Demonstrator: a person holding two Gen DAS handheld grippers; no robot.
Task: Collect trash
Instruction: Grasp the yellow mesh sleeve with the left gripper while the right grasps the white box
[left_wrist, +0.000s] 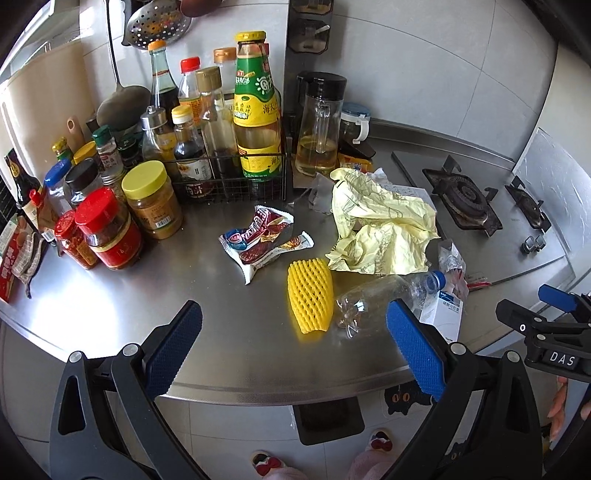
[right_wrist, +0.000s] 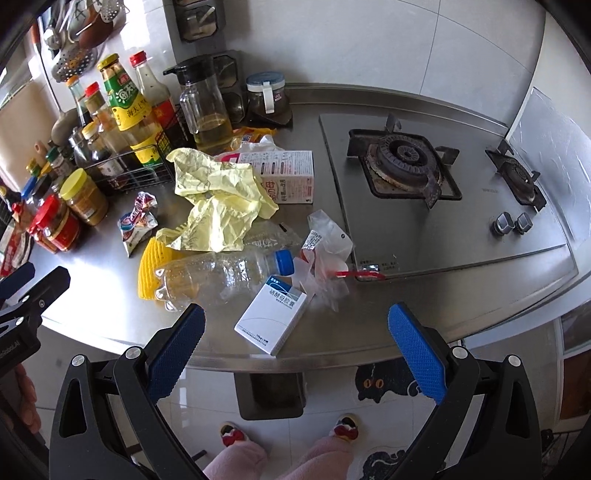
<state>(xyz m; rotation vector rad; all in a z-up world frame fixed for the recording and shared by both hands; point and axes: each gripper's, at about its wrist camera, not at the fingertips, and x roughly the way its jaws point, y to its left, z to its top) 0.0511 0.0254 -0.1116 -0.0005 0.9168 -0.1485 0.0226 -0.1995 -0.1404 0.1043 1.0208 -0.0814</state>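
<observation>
Steel surface holds litter; both grippers, left gripper and right gripper, hang spread and empty. Right should straddle the white medicine box at twelve o'clock, squarely.

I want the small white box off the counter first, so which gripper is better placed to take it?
Right. The right gripper is open with the small white box lying directly between its fingers; the left gripper faces the yellow foam net instead.

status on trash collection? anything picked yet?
Done: nothing visibly collected. In hand: nothing; left gripper and right gripper are both open, short of the counter. Left: snack wrapper, yellow foam net, crumpled yellow paper, clear plastic bottle, white medicine box, clear plastic bag and pink carton.
</observation>
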